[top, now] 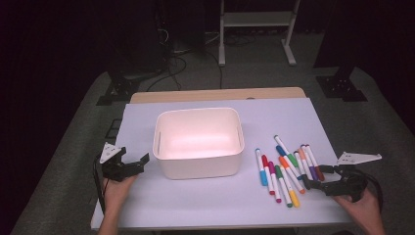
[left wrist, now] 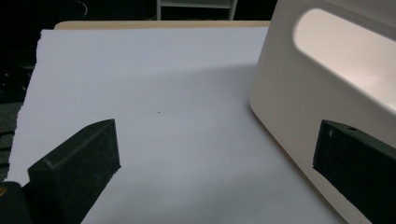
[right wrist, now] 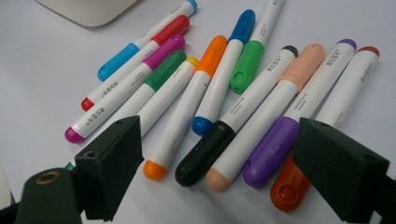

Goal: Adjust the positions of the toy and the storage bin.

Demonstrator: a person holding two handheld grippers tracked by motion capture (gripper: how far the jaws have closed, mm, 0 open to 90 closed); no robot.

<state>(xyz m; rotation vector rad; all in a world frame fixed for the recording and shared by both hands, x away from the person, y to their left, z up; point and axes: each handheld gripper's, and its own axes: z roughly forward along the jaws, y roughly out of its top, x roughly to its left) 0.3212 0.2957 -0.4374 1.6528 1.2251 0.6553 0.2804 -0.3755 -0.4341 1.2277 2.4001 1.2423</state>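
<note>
Marker pens, white plastic barrels with coloured caps (blue, red, magenta, green, yellow, orange, black, peach, purple): a loose cluster lying flat on the pale lilac surface, right of the white rounded-rectangular plastic tub and apart from it. Right claw: jaws spread wide, gripping nothing, poised just beside the near end of the cluster, the black-, peach- and purple-capped pens lying in front of the gap. Left claw: jaws apart, empty, close to the tub's left wall.
</note>
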